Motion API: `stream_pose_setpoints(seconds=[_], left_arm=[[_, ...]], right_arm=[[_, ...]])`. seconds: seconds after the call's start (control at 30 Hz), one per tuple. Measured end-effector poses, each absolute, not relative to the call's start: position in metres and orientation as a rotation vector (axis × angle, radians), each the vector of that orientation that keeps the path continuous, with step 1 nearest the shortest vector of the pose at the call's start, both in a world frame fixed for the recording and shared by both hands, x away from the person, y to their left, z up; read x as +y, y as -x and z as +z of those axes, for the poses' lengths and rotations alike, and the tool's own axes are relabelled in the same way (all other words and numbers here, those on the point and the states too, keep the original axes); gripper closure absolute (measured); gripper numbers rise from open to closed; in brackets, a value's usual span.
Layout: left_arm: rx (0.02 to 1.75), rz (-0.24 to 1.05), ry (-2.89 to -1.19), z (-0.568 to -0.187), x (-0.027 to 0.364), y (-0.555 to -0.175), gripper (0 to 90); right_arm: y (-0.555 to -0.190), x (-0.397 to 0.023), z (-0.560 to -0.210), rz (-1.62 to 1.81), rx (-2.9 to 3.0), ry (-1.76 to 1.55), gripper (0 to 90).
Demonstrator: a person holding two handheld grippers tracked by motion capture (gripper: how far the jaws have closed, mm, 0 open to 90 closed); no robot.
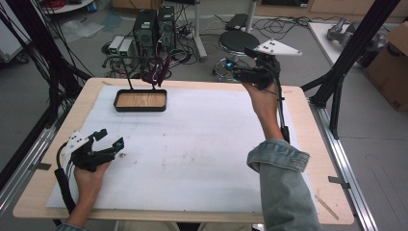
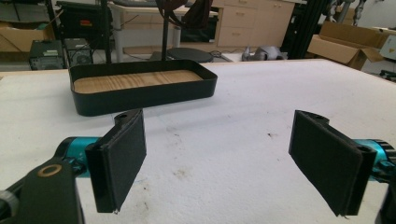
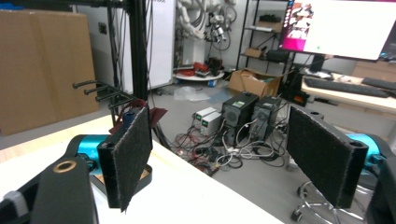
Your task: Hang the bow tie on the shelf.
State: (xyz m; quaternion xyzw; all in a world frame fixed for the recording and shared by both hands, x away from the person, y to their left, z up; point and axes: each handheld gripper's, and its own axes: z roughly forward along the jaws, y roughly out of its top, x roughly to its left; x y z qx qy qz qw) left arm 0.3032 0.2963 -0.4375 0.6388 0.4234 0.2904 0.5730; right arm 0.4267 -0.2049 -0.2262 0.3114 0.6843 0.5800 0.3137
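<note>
Left gripper (image 1: 109, 140) near the worktop's (image 1: 202, 144) left edge, jaws spread, nothing held. Black wood-floored tray (image 1: 140, 100) near the far edge, left of centre, bare, dark straps (image 1: 159, 72) hanging on the stand above. Right gripper (image 1: 240, 61) raised at the far right corner, jaws apart, empty. Work seemingly just starting.

tray (image 2: 140, 95): glossy black rim, wood-grain floor | table cover (image 2: 243, 121): matt white, slightly rough
</note>
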Motion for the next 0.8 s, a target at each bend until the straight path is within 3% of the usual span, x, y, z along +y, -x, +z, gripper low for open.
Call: stream_pose_setpoints(seconds=[0.43,0.8], left_arm=[[0.997,0.684,-1.507,-0.438,0.295,-0.302,19.1],[1.003,0.684,-1.514,-0.438,0.295,-0.302,19.0]], right_arm=[[-0.368,-0.264,-0.233,1.586,1.631,-0.866,16.0],[-0.319,-0.295,-0.268,1.559,1.536,-0.903,13.1]])
